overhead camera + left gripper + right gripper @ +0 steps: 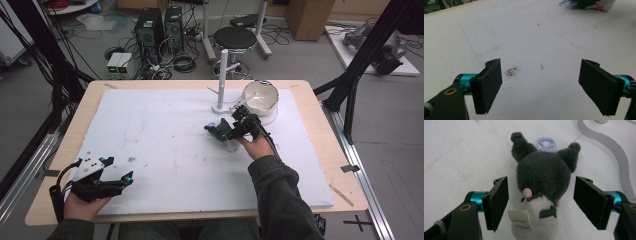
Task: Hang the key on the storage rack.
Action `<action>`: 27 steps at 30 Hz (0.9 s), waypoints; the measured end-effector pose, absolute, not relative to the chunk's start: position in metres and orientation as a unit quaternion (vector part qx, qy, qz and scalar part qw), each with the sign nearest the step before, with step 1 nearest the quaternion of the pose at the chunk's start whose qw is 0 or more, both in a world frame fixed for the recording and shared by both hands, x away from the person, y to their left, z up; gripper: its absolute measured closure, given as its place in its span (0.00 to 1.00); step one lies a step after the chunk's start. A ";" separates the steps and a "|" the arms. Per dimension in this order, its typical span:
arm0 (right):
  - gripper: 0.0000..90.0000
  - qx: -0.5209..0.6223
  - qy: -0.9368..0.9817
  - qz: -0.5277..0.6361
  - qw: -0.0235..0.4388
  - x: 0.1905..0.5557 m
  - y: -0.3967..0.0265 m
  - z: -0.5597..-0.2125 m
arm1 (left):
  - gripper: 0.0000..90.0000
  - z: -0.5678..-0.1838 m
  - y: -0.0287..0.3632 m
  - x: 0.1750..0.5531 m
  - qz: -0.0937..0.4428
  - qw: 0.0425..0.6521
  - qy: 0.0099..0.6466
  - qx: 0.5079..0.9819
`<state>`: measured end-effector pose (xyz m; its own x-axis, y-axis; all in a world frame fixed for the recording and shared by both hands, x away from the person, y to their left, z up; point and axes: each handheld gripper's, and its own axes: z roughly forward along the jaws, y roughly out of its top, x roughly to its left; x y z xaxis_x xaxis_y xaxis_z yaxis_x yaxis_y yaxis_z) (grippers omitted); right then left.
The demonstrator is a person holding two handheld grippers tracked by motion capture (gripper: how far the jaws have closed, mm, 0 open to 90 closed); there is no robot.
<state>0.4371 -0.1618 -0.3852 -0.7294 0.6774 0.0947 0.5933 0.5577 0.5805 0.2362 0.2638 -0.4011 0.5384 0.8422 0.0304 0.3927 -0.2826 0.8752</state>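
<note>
Right gripper (231, 131): it sits past the middle of the table, right of centre, pointing down at a plush toy (543, 182). In the right gripper view its two black jaws stand apart on either side of the toy, with a gap showing at each side, so nothing is pressed yet.

Plush toy: dark grey head with two ears, a white body, a small pink spot on the head and a pale fabric tag (521, 219) at its side. A lilac clip loop (546, 142) lies on the sheet just beyond the ears. The toy lies on the white sheet (165, 140) between the jaws.

Left gripper (116, 172): near the front left corner, held low over the sheet, well apart from the toy. Its jaws are wide apart with bare, lightly stained sheet between them.

Bowl (261, 95): white, at the far side of the table, just beyond the right gripper.

Stand (222, 82): a white upright post on a round base, just left of the bowl.

Table (320, 145): pale wood edge showing around the sheet.
</note>
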 end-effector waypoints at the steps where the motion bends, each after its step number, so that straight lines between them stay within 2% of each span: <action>1: 0.32 0.360 0.881 0.300 0.073 0.438 -0.162 -0.386 | 0.21 -0.401 0.264 0.236 0.256 0.439 0.407 0.759; 16: 0.37 0.372 0.887 0.265 0.061 0.441 -0.153 -0.399 | 0.21 -0.401 0.264 0.236 0.256 0.441 0.406 0.759; 27: 0.50 0.378 0.887 0.257 0.066 0.443 -0.154 -0.401 | 0.22 -0.401 0.264 0.236 0.255 0.441 0.407 0.758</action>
